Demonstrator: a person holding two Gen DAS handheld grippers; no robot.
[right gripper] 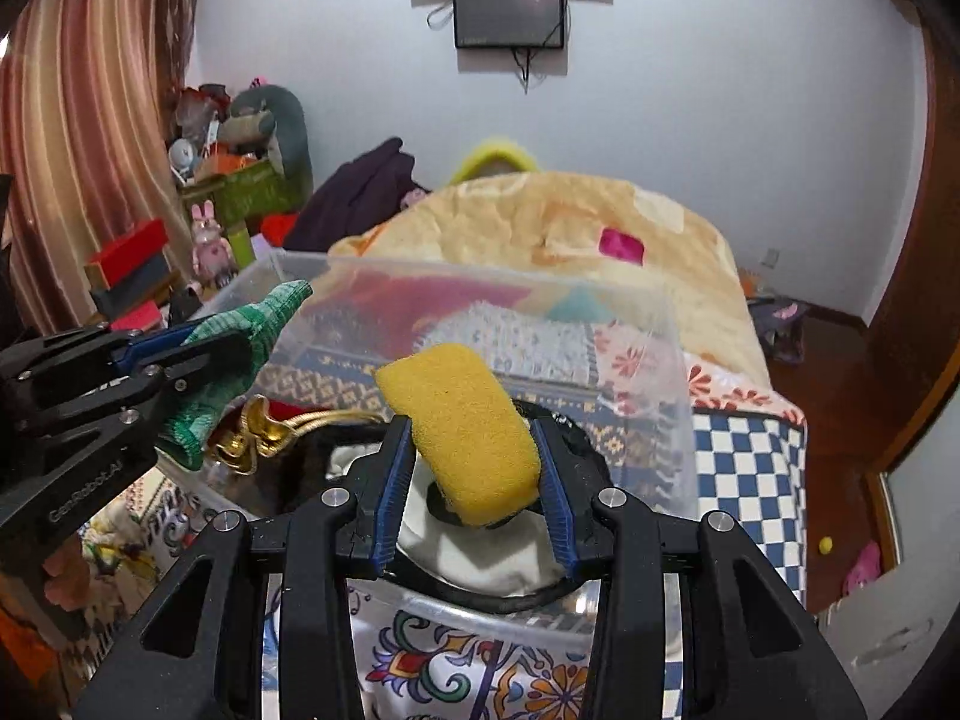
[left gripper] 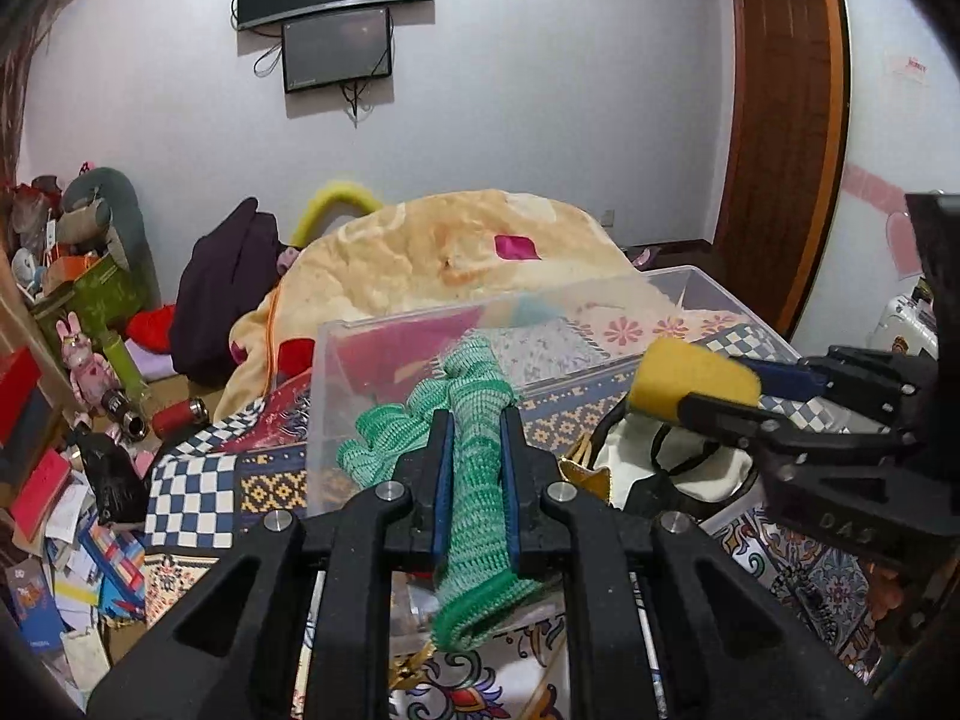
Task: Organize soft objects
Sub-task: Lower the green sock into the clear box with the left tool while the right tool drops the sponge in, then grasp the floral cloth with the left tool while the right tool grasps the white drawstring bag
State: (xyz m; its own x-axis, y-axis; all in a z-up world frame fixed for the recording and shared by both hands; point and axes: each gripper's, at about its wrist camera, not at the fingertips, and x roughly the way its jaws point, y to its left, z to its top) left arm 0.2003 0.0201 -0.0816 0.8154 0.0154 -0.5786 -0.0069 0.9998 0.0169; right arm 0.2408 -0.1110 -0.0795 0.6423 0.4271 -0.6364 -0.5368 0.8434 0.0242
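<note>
Green knit cloth sits clamped in our left gripper, jaws pinched tight across its middle, both ends flopping free: one droops toward the camera, the other trails ahead over the clear bin. We judge it light, limp and stretchy, so a mid-length pinch works but the loose ends may snag the bin's rim. Our right gripper squeezes a yellow sponge by its two long sides, above the bin's near end and a white cloth lying under it. It looks light and springy, and it will compress, so we'd grip near the centre with modest force. Too near a corner, it may twist out.
</note>
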